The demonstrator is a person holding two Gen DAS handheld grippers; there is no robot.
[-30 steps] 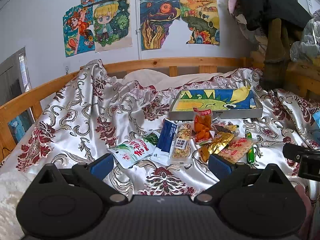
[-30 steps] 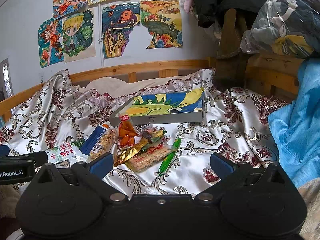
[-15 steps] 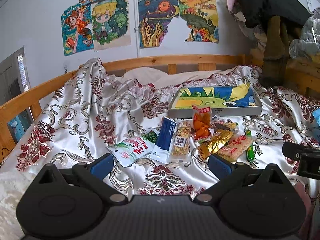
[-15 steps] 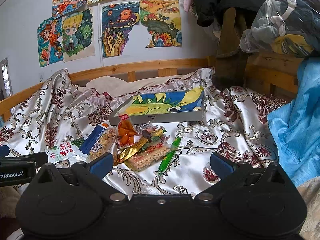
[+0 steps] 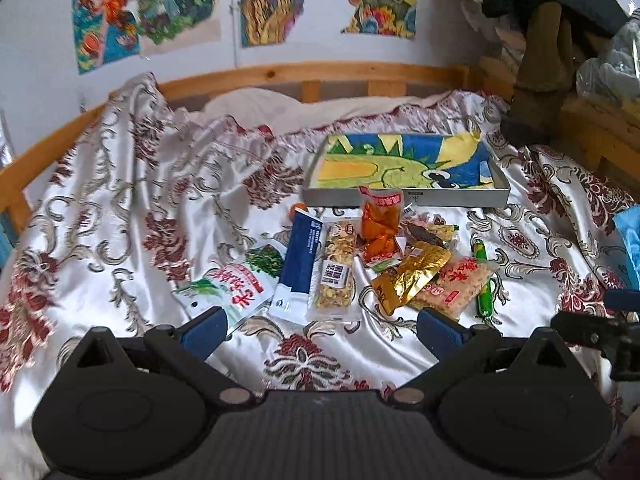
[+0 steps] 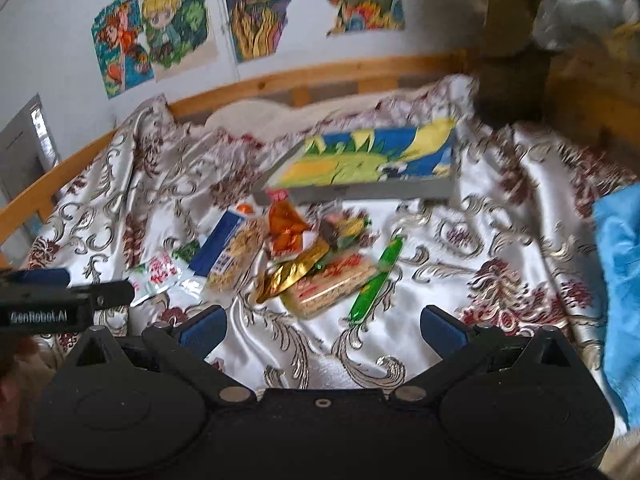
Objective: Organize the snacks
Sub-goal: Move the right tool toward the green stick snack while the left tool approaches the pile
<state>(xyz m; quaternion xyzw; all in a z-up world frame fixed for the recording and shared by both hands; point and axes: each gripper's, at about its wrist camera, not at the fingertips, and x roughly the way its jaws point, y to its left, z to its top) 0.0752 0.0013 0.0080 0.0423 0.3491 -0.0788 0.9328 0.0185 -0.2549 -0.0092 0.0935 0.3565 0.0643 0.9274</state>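
— So, where do the snacks lie?
— Mid-frame, a heap on the bedspread (image 5: pixel 120 216) before the tray (image 5: pixel 404 197).
— And the tools?
— Left gripper (image 5: pixel 320 322) spread empty; right gripper (image 6: pixel 323 326) likewise, nearer the green stick (image 6: pixel 376 276), slanting lower left to upper right.
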